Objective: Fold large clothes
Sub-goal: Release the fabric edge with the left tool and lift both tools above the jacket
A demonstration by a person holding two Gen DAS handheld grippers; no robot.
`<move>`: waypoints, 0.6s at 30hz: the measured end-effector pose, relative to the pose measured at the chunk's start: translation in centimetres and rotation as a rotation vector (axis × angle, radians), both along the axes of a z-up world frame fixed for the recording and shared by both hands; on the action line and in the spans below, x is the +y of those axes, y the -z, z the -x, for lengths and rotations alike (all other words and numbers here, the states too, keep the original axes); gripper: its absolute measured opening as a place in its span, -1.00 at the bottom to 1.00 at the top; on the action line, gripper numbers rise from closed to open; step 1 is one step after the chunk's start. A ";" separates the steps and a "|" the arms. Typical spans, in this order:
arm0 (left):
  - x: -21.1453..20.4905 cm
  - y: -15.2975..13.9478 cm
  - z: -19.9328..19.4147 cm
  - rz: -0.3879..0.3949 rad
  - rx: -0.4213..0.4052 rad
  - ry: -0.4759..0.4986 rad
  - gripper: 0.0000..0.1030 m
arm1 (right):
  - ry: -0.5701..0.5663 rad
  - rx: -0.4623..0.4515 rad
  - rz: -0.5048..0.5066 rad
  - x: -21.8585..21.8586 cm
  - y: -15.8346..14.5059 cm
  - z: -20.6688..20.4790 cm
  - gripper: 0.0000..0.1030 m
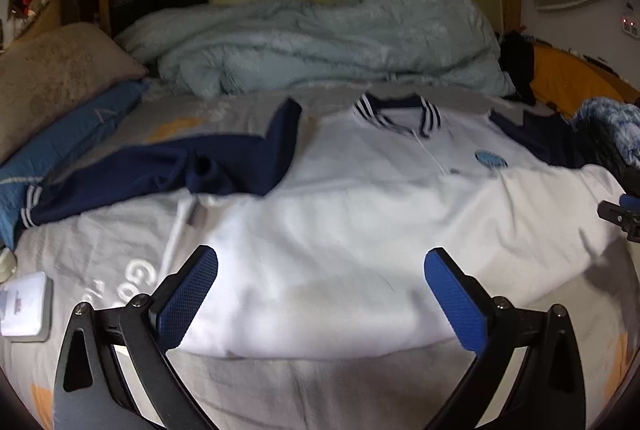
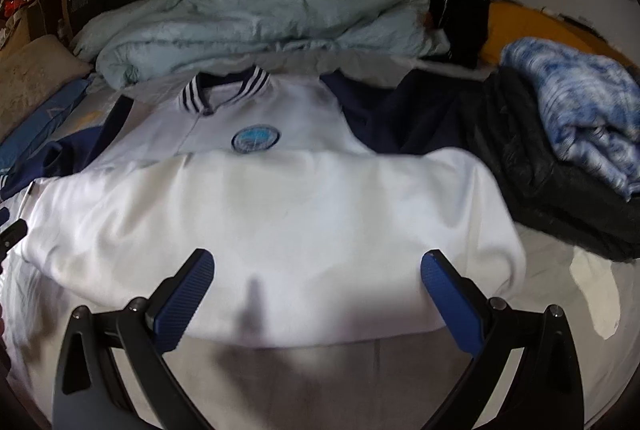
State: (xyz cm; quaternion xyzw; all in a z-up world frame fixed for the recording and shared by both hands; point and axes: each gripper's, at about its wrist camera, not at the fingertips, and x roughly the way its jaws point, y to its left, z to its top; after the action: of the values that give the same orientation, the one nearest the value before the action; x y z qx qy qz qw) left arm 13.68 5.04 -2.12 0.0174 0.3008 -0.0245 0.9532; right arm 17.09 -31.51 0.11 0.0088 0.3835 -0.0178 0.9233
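Observation:
A white jacket [image 1: 340,230] [image 2: 264,213] with navy sleeves and a striped collar lies on the bed, front up. Its lower half is folded up over the chest, just below a round blue badge [image 2: 255,138]. One navy sleeve [image 1: 160,173] is stretched out to the left, the other [image 2: 392,117] lies to the right. My left gripper [image 1: 320,270] hovers wide open over the folded hem with nothing between its blue pads. My right gripper [image 2: 318,268] is open too, above the fold's near edge, holding nothing. The tip of the right gripper [image 1: 620,218] shows at the edge of the left wrist view.
A pale green duvet [image 1: 320,41] is bunched along the back of the bed. A tan pillow [image 1: 52,77] and a blue pillow [image 1: 72,145] lie at the left. A black coat [image 2: 552,189] with a blue-white garment [image 2: 576,109] on top is piled at the right. A white box [image 1: 26,304] sits near left.

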 end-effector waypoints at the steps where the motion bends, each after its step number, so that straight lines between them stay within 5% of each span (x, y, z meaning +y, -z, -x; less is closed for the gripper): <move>1: 0.3 -0.3 0.1 0.001 -0.016 -0.014 0.99 | 0.000 -0.020 0.002 0.0 -0.2 0.1 1.00; 5: 2.3 -1.7 -0.3 0.066 -0.010 -0.041 0.99 | -0.008 -0.063 -0.002 0.0 -0.9 0.5 1.00; 11: 8.0 -3.5 -1.0 0.285 0.070 -0.112 0.99 | 0.000 -0.056 -0.022 -0.4 -1.0 0.2 1.00; 18: 13.0 -4.2 -6.6 0.408 0.211 -0.175 0.61 | 0.010 -0.036 -0.042 -1.1 -1.4 -0.5 1.00</move>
State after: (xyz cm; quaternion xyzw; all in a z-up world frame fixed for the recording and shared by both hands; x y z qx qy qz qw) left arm 20.27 18.02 2.04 -0.2042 0.3878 -0.0035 0.8988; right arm 17.56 -32.61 1.48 0.0305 0.3670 -0.0143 0.9296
